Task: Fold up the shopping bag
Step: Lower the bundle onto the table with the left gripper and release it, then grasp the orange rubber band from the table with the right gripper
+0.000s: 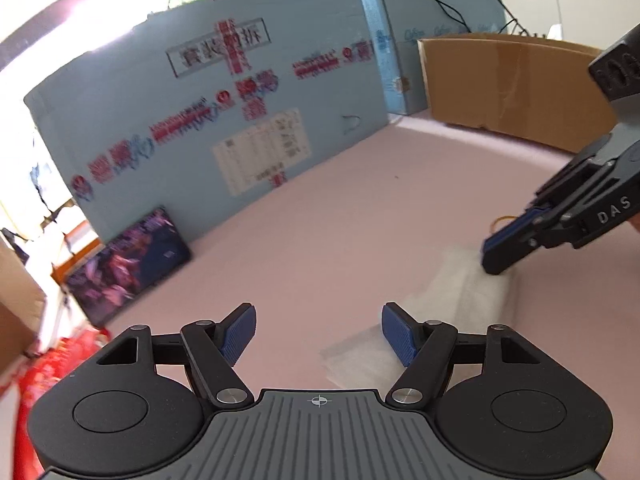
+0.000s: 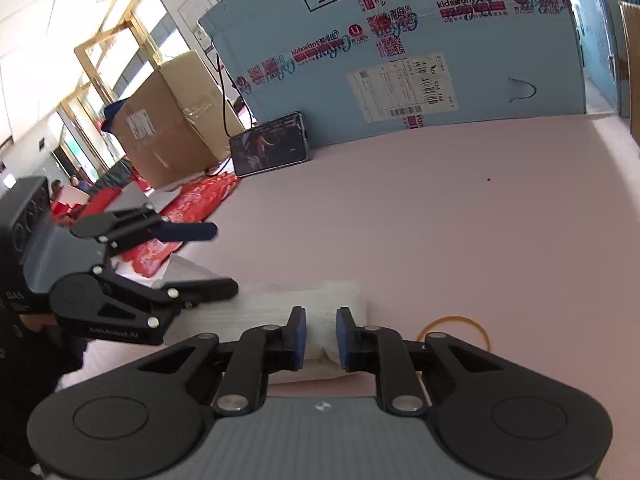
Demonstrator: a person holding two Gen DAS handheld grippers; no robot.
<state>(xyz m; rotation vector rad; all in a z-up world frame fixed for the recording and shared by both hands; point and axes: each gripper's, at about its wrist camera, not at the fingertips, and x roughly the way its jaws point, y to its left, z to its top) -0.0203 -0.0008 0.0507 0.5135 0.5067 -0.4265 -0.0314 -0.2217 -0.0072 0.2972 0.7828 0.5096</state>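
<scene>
while the thin white translucent plastic shopping bag (image 2: 276, 312) lies on the pink table surface (image 2: 440, 220) as a flat folded strip, it looks light, limp and slippery; best pinched at an end edge. right gripper (image 2: 321, 338) stands narrowly parted around its near end, contact unclear. left gripper (image 1: 319, 334) hangs wide apart, holding nothing, bag beside its right finger. only the right wrist view shows the yellow rubber band (image 2: 454, 326) clearly and the sharp black phone (image 2: 270, 142); the left view is blurred.
</scene>
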